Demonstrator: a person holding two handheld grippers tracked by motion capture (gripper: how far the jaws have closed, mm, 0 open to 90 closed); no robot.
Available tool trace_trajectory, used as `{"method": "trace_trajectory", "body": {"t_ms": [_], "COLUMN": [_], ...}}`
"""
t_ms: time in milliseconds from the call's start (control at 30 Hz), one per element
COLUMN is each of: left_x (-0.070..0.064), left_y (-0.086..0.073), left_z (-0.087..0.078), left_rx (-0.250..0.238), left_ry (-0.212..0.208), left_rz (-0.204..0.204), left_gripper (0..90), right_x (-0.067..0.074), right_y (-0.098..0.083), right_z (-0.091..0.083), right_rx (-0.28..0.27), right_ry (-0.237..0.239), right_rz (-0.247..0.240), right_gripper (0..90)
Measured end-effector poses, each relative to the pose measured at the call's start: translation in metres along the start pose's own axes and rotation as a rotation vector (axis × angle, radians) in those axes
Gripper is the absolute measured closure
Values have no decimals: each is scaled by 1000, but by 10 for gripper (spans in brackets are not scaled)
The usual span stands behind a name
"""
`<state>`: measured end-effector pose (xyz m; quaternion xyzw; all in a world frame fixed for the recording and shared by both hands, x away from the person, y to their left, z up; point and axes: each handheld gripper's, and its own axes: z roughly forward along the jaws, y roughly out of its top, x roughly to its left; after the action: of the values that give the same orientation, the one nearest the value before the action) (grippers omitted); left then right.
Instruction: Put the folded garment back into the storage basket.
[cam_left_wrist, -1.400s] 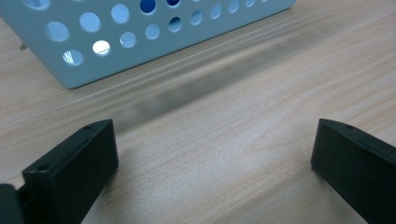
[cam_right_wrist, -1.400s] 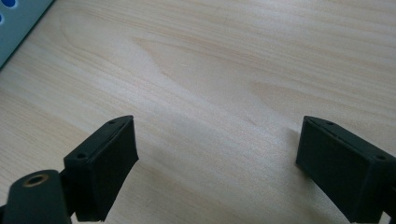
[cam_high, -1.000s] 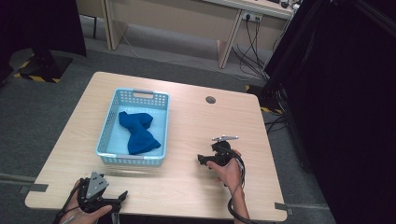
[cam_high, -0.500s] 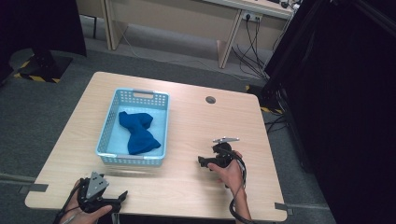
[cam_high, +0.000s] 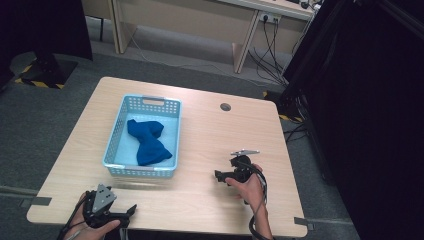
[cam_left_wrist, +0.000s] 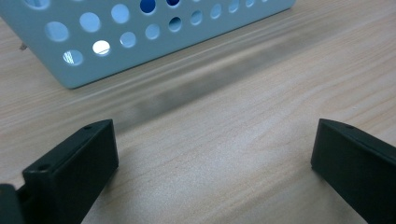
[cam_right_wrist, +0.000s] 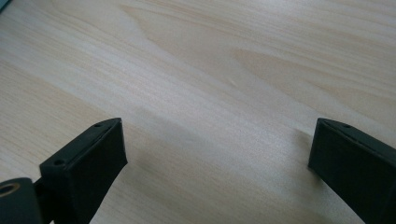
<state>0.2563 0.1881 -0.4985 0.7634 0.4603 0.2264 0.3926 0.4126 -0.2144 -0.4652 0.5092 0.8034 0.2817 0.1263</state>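
- Blue cloth (cam_high: 148, 142) lies crumpled inside the light-blue basket (cam_high: 116, 140), on the left half of the counter (cam_high: 210, 130). It covers the middle and near part of the basket floor; the far end by the handle slot is bare.
- Left gripper (cam_high: 131, 210) sits at the near-left counter edge, just short of the basket's near wall. Jaws spread wide, nothing between them; in the left gripper view (cam_left_wrist: 215, 154) they frame bare wood, with the perforated wall (cam_left_wrist: 154, 32) ahead and blue showing through the holes.
- Right gripper (cam_high: 218, 174) rests near-right, well apart from the basket, pointing toward it. Its jaws have just been opening and now stand wide, with bare wood between them in the right gripper view (cam_right_wrist: 217, 149).
- Handling, my read: the cloth looks soft, light and limp, not fragile and not slippery. It will sag and trail once lifted, and could drag over the basket rim.
- Best hold is probably a raised fold, the bunched hump at the far end or the thick lobe at the near end. Come in from above and pinch a ridge, not a flat layer.
- The basket looks light, so it may shift if the cloth snags.
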Motion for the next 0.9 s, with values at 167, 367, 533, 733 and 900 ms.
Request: {"method": "trace_trajectory", "body": {"t_ms": [167, 367, 533, 733, 900], "left_x": [0, 0, 0, 0, 0], "left_y": [0, 0, 0, 0, 0], "left_z": [0, 0, 0, 0, 0], "left_rx": [0, 0, 0, 0, 0], "left_ry": [0, 0, 1, 2, 2], "left_rz": [0, -1, -1, -2, -2], "left_gripper": [0, 0, 0, 0, 0], "right_x": [-2, -4, -6, -7, -7], "right_y": [-3, -11, -18, -23, -27], "right_z": [-3, -8, -13, -17, -19], "right_rx": [0, -4, -9, -12, -15], "right_ry": [0, -2, -6, -5, -7], "right_rz": [-5, -3, -8, -9, -10], "right_gripper": [48, 50, 49, 49, 49]}}
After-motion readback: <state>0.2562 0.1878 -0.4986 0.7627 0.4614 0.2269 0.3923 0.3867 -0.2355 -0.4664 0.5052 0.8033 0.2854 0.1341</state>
